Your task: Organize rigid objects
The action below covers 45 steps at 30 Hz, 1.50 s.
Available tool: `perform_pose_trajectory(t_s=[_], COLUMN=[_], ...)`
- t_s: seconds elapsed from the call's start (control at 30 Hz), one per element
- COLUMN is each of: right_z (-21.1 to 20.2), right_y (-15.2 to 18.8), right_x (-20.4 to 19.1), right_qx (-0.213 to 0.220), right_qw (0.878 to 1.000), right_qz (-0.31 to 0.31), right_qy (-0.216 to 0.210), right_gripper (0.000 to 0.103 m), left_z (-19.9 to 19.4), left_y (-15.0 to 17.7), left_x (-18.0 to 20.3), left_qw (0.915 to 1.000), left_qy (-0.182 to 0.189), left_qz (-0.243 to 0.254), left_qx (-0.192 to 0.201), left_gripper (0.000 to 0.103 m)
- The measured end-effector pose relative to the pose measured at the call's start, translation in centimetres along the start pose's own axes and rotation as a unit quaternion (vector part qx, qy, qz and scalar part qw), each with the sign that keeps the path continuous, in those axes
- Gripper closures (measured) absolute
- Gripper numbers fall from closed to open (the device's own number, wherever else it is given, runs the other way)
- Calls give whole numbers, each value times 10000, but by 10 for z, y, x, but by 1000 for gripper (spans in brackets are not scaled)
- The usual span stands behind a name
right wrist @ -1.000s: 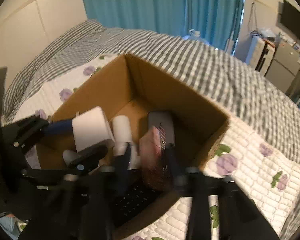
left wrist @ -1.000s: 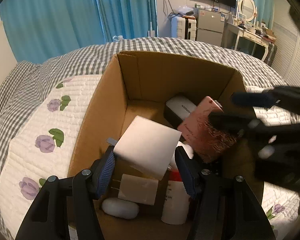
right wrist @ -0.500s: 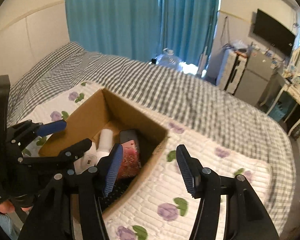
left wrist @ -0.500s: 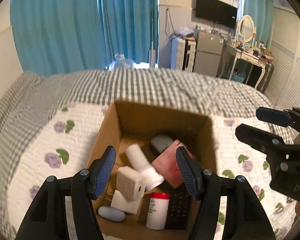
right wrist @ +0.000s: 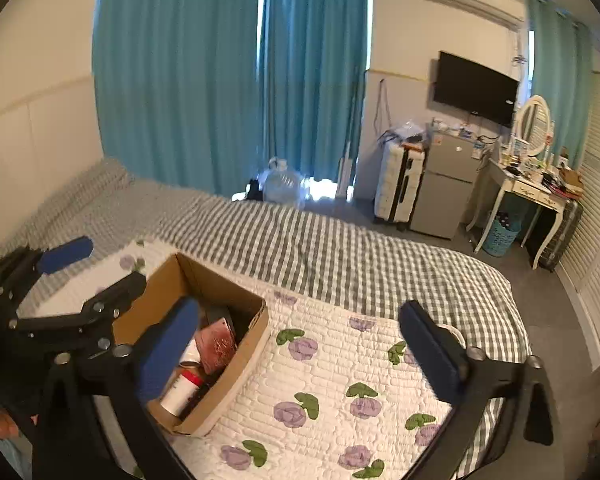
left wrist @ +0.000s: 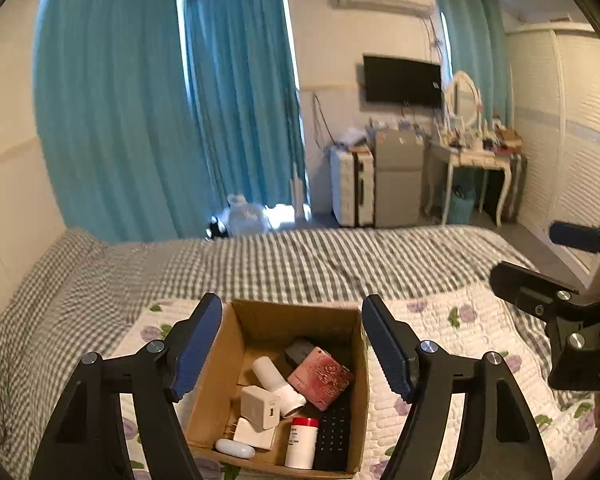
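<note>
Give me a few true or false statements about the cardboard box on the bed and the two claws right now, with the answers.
1. Both claws are open and hold nothing. True: the left claw and the right claw are spread with nothing between their fingers.
2. The cardboard box is empty. False: it holds several items, including a white charger and a pink case.
3. A white bottle with a red cap is in the box. True.
4. The box sits on a wooden table. False: it rests on the floral quilt on the bed.
5. The curtains are red. False: they are teal blue.
</note>
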State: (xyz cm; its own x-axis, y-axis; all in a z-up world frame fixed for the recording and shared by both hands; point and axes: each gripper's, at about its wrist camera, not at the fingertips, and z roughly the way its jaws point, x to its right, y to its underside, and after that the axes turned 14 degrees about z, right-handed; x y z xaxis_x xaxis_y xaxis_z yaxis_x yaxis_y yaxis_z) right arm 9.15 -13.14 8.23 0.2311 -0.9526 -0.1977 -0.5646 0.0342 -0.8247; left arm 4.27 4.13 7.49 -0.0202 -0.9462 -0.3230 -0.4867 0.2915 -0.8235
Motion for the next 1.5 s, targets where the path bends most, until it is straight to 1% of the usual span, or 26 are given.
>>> perform_pose_trajectory(t_s=[0.2, 0.33, 0.43, 0.53, 0.67, 0.87, 1.1, 1.5], right_z=[-31, -42, -47, -50, -45, -40, -37, -39], right_y=[20, 43, 60, 73, 79, 81, 84, 85], right_x=[5, 8, 7, 5, 1, 3, 5, 1], right_qx=[322, 472, 645, 848, 830, 783, 701, 715], right_qw=[9991, 9983, 9972, 9957, 9958, 9957, 9962, 9958], right_qz=[130, 244, 243, 290, 314, 374, 375, 379], right_qy=[255, 227, 295, 245, 238, 314, 365, 422], right_gripper=[0, 0, 0, 0, 0, 0, 0, 0], left_z=[-26, -38, -39, -40, -42, -39, -42, -43], left_y=[20, 39, 54, 61, 65, 68, 73, 74], left_x=[-9, -5, -2, 1, 2, 5, 1, 1], left_qw=[9983, 9980, 9984, 9985, 9982, 9989, 9983, 9982], left_qy=[-181, -215, -129, -133, 112, 85, 142, 192], left_qz=[-436, -385, -322, -287, -332, -304, -446, -454], left_qx=[329, 454, 440, 441, 487, 338, 358, 345], left_gripper=[26, 24, 23, 23, 23, 23, 23, 23])
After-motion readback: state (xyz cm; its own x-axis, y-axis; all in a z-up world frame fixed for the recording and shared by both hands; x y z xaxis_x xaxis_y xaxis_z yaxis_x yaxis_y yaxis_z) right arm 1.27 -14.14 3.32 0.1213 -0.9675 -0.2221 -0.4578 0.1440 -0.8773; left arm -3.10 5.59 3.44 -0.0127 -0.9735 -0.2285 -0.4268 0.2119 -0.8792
